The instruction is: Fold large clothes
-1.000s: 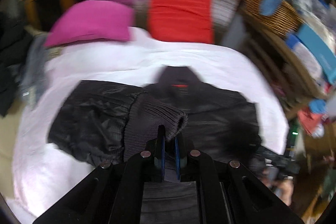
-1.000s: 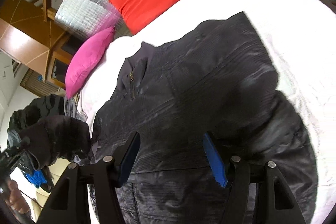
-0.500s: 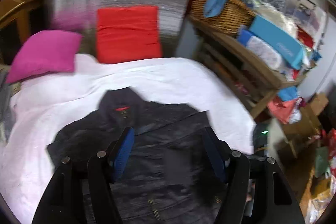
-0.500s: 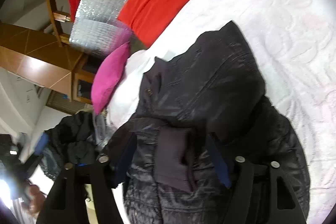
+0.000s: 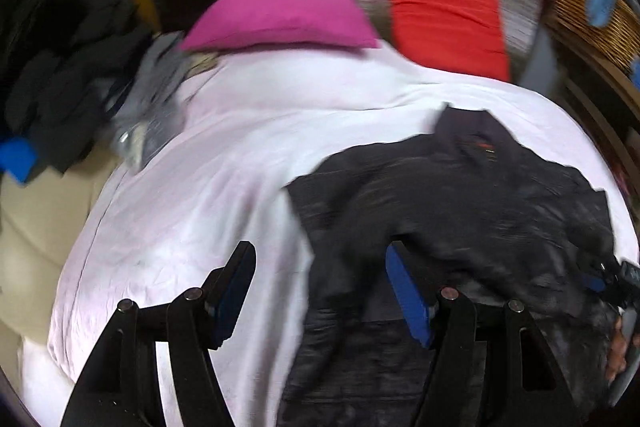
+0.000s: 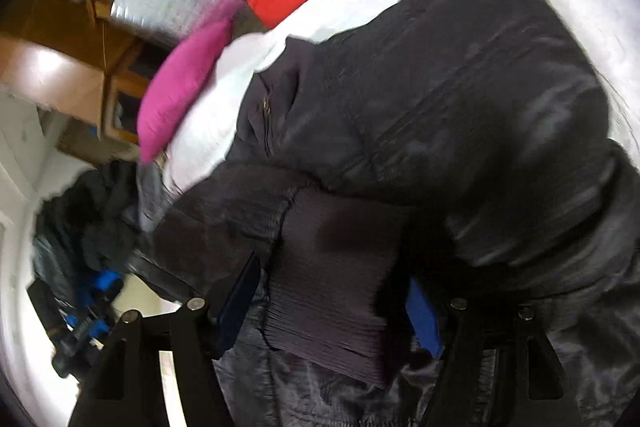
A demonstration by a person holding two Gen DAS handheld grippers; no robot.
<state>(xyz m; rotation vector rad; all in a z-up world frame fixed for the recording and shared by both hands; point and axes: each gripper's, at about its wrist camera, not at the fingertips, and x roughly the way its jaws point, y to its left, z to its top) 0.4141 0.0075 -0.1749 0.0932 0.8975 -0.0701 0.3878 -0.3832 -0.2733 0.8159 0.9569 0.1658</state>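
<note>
Bed – white cover, jacket lying on its right half, collar toward red cushion; I judge slick shell could slide on cover and shift the fold.

Sleeve folded across body, ribbed cuff on top – could spring back off; puffy fill.

My left gripper spread, empty, over jacket's left edge – careless pinch may take cover too.

My right gripper spread, cuff between pads, not pressed – may drag cuff off.

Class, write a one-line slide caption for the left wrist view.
Open left gripper above the white bedcover, beside a black jacket laid out for folding.
</note>
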